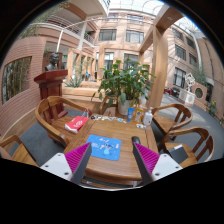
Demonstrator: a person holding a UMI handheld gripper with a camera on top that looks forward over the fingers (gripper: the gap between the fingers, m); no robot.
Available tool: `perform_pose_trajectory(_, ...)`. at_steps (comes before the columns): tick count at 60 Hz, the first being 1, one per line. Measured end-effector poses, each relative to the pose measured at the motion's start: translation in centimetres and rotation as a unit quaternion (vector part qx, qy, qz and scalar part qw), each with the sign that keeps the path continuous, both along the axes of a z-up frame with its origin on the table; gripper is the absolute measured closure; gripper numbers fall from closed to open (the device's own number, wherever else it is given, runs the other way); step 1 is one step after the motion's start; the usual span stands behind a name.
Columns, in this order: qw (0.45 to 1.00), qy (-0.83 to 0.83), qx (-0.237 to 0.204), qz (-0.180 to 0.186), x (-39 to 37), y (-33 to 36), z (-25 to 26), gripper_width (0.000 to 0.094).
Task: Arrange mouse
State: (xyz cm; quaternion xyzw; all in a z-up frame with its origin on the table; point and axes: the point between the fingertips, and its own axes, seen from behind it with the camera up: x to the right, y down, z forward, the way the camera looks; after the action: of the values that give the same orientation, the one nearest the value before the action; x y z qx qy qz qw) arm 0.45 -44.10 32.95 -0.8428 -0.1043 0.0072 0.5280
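Sunlit atrium walls and balconies rose behind a round wooden bench ringed by wooden armchairs, with a leafy potted plant standing at its far side. An onlooker saw the tool held above the near edge, its two fingers spread wide and gripping nothing, the magenta pads clear of every object. A blue mat lay just ahead of and between the fingers, with what looked like a small pale mouse resting on it, though that shape was too small to confirm. A red book sat to the left of the mat, and a clear bottle stood farther back on the right, near scattered small items that could not be made out.

The likely trouble from that position was a poor approach: a low, rounded mouse could be nudged off the mat or squirt from the pads if they closed off-centre, and a sweep toward the right risked toppling the bottle.

No brand, label or lettering could be read on the book, mat or bottle.
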Motion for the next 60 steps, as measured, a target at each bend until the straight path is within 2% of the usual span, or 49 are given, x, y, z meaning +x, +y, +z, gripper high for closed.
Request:
perform_pose_trajectory(7, 1.0, 0.0, -0.023, -0.006, 0.3, 0.3, -2.3, 0.0084)
perform_pose_trajectory(28, 0.991, 0.006, -0.129, -0.046, 6.9, 8.0, -18.3, 0.0085)
perform_pose_trajectory(34, 0.989, 0.0, -0.13, -0.064, 9.3, 12.0, -22.2, 0.0083)
perform_pose_trajectory(42, 0.99, -0.013, -0.105, -0.089, 12.4, 19.5, -25.8, 0.0081)
perform_pose_trajectory(50, 0.992, -0.013, -0.085, -0.088, 13.5, 27.4, -28.3, 0.0082)
perform_pose_trajectory(60, 0.99, -0.021, -0.093, -0.104, 15.5, 35.4, -31.0, 0.0093)
